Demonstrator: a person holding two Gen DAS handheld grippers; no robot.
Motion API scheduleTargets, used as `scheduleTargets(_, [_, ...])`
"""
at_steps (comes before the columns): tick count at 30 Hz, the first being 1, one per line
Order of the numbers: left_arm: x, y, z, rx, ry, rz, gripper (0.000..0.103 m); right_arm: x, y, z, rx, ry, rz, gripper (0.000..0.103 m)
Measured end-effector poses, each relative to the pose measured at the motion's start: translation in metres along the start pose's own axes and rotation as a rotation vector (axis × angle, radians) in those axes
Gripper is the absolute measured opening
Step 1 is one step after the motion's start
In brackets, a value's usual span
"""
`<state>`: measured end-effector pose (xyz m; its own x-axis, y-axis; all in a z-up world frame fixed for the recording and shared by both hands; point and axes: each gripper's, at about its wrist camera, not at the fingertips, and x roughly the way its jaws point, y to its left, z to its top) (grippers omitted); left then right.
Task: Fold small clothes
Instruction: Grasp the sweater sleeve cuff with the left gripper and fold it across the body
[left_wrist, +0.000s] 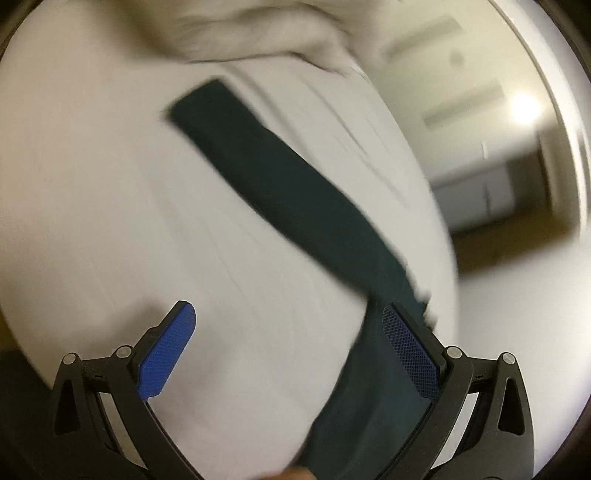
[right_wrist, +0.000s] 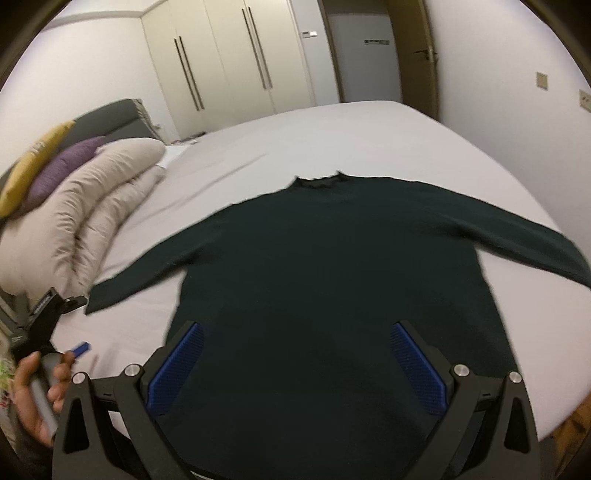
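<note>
flat on the bed (right_wrist: 369, 129), dark sweater (right_wrist: 332, 277); both grippers (left_wrist: 288, 347) (right_wrist: 295, 369) spread wide.

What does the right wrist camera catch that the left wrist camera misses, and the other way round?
Only the right wrist view shows the whole dark sweater spread flat with both sleeves out, the wardrobe, the door, the pillows, the folded duvet and the person's hand.

Only the left wrist view shows a ceiling light, with one sleeve close up.

Both show the sweater on the white bed, with jaws open.
</note>
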<state>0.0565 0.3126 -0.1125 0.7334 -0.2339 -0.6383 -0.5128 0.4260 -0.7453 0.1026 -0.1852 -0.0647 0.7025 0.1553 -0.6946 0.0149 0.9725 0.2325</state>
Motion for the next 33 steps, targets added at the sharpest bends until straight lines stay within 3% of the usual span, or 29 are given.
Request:
scheduleTargets(3, [0.011, 0.023, 0.028, -0.139, -0.035, -0.042, 0.103, 0.012, 0.006, 0.006, 0.015, 0.009, 0.063, 0.103])
scheduleTargets(6, [0.031, 0.036, 0.051, -0.211, -0.040, -0.088, 0.103, 0.031, 0.007, 0.012, 0.050, 0.042, 0.097, 0.103])
scheduleTargets(14, [0.073, 0.033, 0.067, -0.304, -0.039, -0.149, 0.103, 0.068, 0.013, 0.017, 0.087, 0.110, 0.131, 0.102])
scheduleTargets(18, [0.090, 0.033, 0.081, -0.345, -0.049, -0.234, 0.100, 0.075, 0.016, 0.018, 0.090, 0.118, 0.147, 0.102])
scheduleTargets(21, [0.095, 0.039, 0.087, -0.377, -0.052, -0.270, 0.089, 0.078, 0.015, 0.019, 0.097, 0.114, 0.159, 0.102])
scheduleTargets(24, [0.104, 0.050, 0.098, -0.407, -0.060, -0.301, 0.072, 0.078, 0.011, 0.019, 0.104, 0.104, 0.170, 0.102])
scheduleTargets(26, [0.103, 0.056, 0.098, -0.413, -0.062, -0.309, 0.053, 0.078, 0.008, 0.018, 0.111, 0.100, 0.172, 0.102])
scheduleTargets(28, [0.104, 0.062, 0.101, -0.423, -0.066, -0.314, 0.041, 0.078, 0.004, 0.018, 0.120, 0.098, 0.172, 0.102])
scheduleTargets(31, [0.106, 0.070, 0.104, -0.442, -0.084, -0.318, 0.033, 0.078, -0.002, 0.017, 0.131, 0.095, 0.173, 0.102])
scheduleTargets(33, [0.107, 0.072, 0.106, -0.447, -0.101, -0.320, 0.033, 0.079, -0.006, 0.017, 0.137, 0.093, 0.172, 0.100])
